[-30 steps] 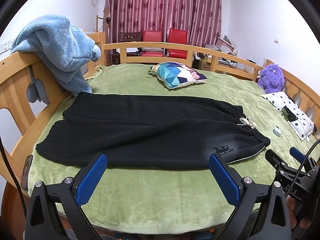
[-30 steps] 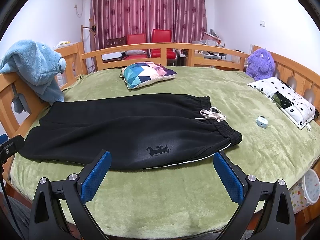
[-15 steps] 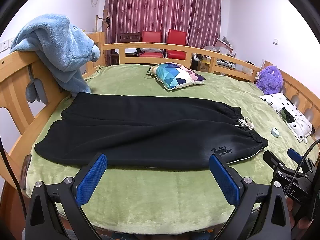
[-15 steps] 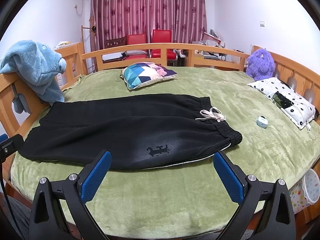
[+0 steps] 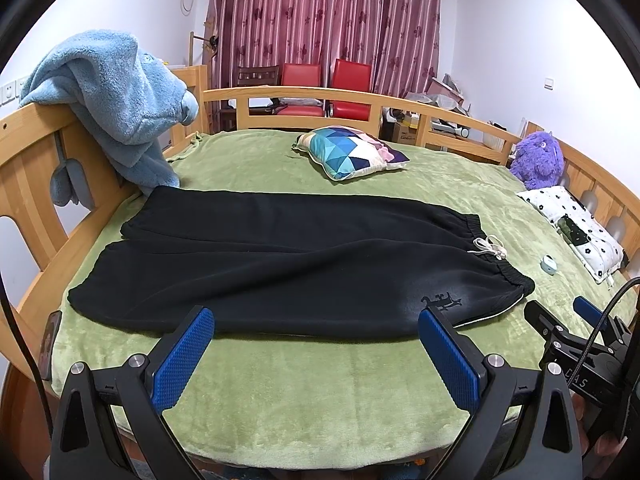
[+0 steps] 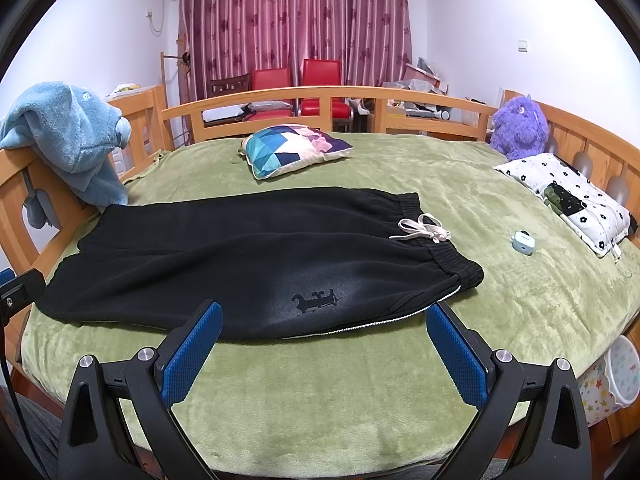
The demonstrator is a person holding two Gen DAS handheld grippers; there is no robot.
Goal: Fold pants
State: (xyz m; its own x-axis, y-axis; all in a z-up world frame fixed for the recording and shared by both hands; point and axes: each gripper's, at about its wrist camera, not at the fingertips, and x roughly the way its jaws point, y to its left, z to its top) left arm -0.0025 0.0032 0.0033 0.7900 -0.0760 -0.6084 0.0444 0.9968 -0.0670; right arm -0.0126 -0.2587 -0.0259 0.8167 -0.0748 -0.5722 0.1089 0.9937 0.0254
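Note:
Black pants (image 5: pixel 288 264) lie flat on the green bed cover (image 5: pixel 320 392), legs to the left, waistband with white drawstring (image 5: pixel 490 246) to the right. They also show in the right wrist view (image 6: pixel 256 264), with the drawstring (image 6: pixel 422 230). My left gripper (image 5: pixel 316 322) is open and empty, just short of the pants' near edge. My right gripper (image 6: pixel 322 326) is open and empty, near the waist end's front edge. The right gripper shows at the right edge of the left wrist view (image 5: pixel 564 320).
A blue plush blanket (image 5: pixel 116 96) hangs on the wooden bed rail (image 5: pixel 36 168) at left. A patterned cushion (image 5: pixel 352 152), a purple plush toy (image 5: pixel 538 158), a white spotted pillow (image 5: pixel 580 228) and a small light-blue case (image 5: pixel 548 264) lie on the bed.
The left wrist view has shifted slightly, so the pants sit a little lower and to the left. The right wrist view is unchanged. Both grippers stay open.

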